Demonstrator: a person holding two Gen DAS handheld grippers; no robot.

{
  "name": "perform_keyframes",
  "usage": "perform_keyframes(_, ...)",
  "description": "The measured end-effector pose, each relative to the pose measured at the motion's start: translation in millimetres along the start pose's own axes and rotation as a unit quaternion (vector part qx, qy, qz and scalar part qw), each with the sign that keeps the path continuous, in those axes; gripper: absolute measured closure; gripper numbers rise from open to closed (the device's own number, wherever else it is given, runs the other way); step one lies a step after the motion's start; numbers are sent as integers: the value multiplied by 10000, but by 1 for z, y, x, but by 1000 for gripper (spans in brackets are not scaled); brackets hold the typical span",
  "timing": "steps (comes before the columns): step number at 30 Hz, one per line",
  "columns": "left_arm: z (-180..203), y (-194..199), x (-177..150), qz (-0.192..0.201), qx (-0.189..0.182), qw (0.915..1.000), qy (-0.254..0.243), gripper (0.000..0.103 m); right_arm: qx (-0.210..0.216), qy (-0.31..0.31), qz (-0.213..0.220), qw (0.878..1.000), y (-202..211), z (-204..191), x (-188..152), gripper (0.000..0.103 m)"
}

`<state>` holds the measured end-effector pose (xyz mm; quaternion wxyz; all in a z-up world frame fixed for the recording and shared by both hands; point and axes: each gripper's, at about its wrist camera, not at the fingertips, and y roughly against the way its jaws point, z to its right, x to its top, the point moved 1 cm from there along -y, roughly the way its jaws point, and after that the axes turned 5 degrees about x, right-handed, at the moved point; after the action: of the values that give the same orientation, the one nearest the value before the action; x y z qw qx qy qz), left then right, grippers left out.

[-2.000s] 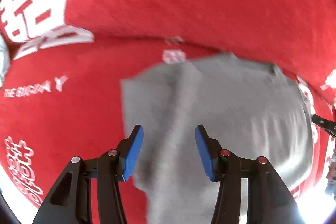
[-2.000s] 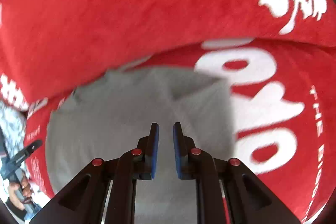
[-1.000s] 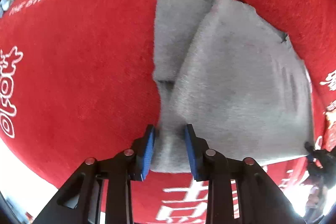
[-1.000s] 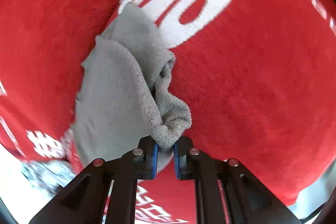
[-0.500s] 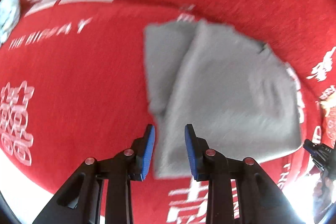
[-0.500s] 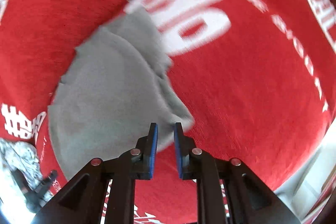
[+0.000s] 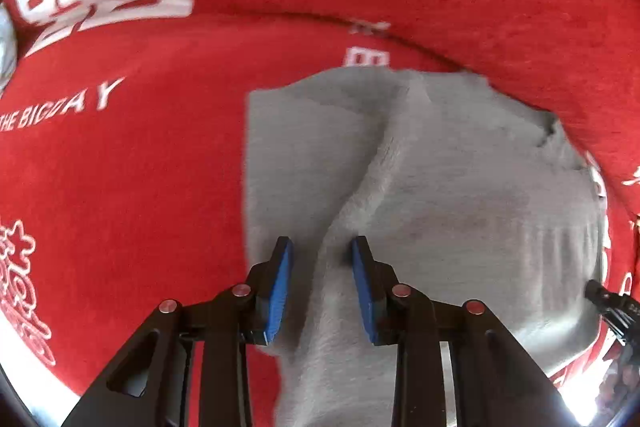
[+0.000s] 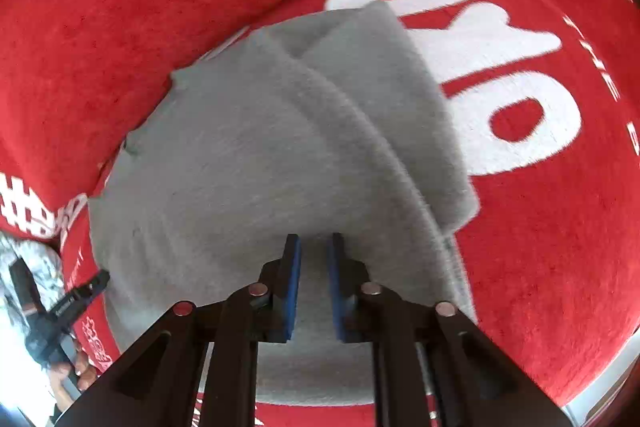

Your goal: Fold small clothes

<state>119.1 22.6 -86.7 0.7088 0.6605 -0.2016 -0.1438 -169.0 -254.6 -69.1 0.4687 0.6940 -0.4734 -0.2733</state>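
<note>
A small grey garment (image 7: pixel 460 195) lies folded on a red blanket (image 7: pixel 140 167) with white print. A raised fold line runs down its middle. My left gripper (image 7: pixel 322 251) is open and empty, its blue pads low over the garment's near edge, either side of the fold ridge. In the right wrist view the same garment (image 8: pixel 248 155) fills the centre. My right gripper (image 8: pixel 313 247) hovers over its near edge, jaws narrowly apart and holding nothing.
The red blanket (image 8: pixel 560 227) covers the whole surface and rises in a fold behind the garment. The other gripper's tip shows at the right edge (image 7: pixel 608 301) of the left view and at the left edge (image 8: pixel 76 297) of the right view.
Both grippers let go of the garment about a second ago. It now lies folded on the blanket, and both grippers have moved in low over its near edge.
</note>
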Motion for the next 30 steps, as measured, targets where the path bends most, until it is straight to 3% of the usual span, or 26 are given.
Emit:
perform_keyframes(9,-7,19,-12,-71,308,9995,-45,70,-205,82,-44,9997,30,3,-13,85)
perform_keyframes(11,-6,22,-16,-130,299,9995,-41,70,-183,141,-114,9997,33,-2,-19,82)
perform_keyframes(14,-7,26,-21,-188,268,9995,-39,70,-166,231,-212,9994,36,-12,-31,68)
perform_keyframes(30,-9,41,-54,-271,418,9977,-451,70,95,909,-705,9933,14,-75,-79,52)
